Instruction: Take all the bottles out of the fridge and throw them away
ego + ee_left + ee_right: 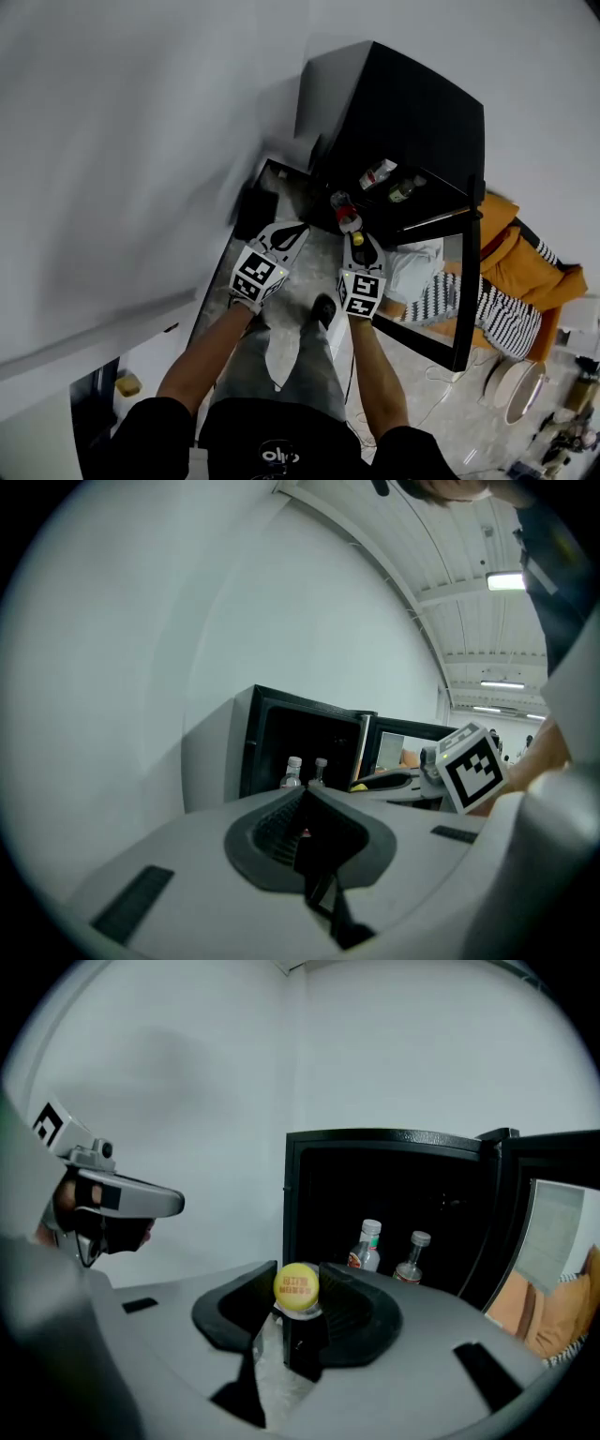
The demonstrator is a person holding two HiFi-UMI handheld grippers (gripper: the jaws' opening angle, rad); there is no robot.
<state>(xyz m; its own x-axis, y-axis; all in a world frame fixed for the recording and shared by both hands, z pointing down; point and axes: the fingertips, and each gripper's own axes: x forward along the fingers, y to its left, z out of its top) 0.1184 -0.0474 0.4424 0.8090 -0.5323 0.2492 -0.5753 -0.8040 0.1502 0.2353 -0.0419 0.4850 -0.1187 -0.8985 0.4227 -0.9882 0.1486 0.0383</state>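
White wall [141, 141], open fridge [412, 103], right gripper [298, 1275] clamping yellow-capped bottle [297, 1287], print illegible, left gripper [305, 794] pinched shut, both outside fridge edge.

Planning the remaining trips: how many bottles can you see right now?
3. Two stand in the open fridge: a red-labelled bottle and a clear bottle beside it. The yellow-capped bottle is clamped in the right gripper. The dark interior may hide more.
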